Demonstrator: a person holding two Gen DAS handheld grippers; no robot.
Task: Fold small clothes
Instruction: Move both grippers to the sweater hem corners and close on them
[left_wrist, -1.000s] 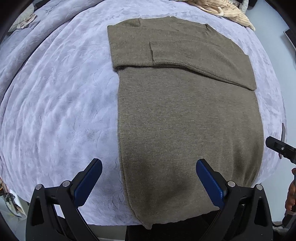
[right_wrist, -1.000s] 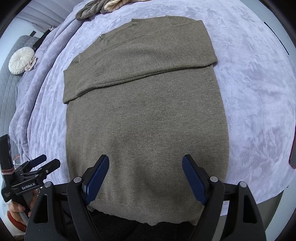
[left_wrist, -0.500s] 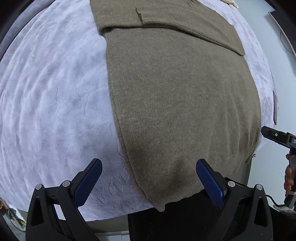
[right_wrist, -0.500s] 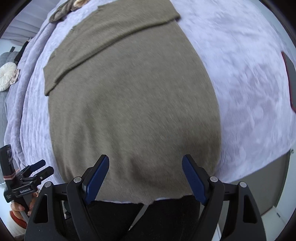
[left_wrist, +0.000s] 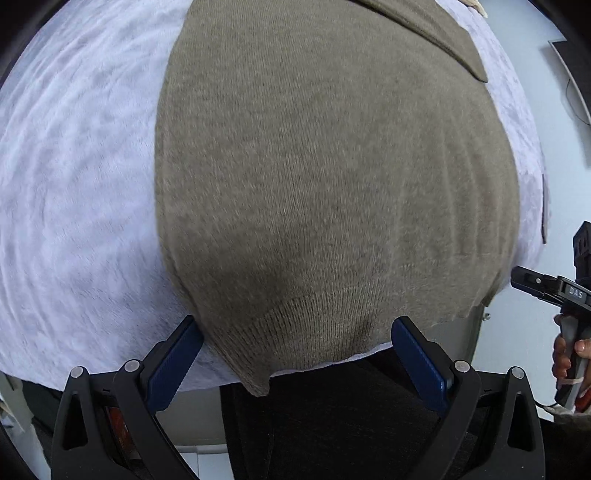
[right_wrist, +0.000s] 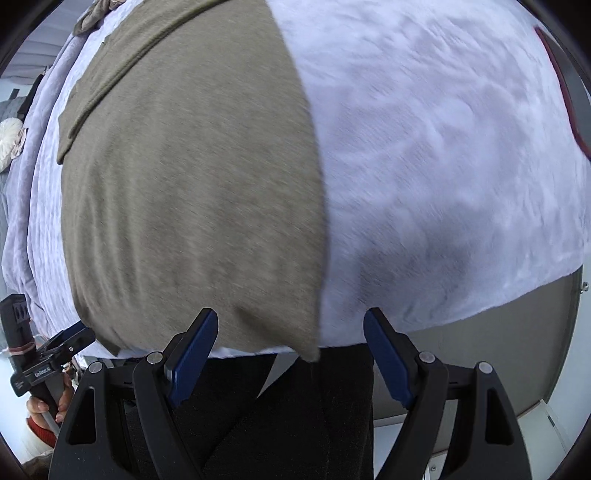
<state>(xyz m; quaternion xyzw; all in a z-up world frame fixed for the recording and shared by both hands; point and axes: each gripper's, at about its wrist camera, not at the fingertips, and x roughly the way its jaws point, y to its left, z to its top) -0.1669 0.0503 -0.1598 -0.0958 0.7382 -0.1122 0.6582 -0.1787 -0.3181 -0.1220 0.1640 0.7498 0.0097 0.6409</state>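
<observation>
Left gripper (left_wrist: 297, 334): jaws spread wide, pinching nothing, poised over the ribbed hem at the near left corner of the olive sweater (left_wrist: 332, 177). Right gripper (right_wrist: 291, 328): jaws equally spread and empty, straddling the near right corner of the sweater. The garment lies flat on a pale lilac blanket (right_wrist: 443, 147), its hem overhanging the near edge slightly. Bare blanket extends on either side. The far sleeve fold (right_wrist: 122, 70) crosses the top. Beyond the edge, dark trousers (right_wrist: 266, 413) show.
</observation>
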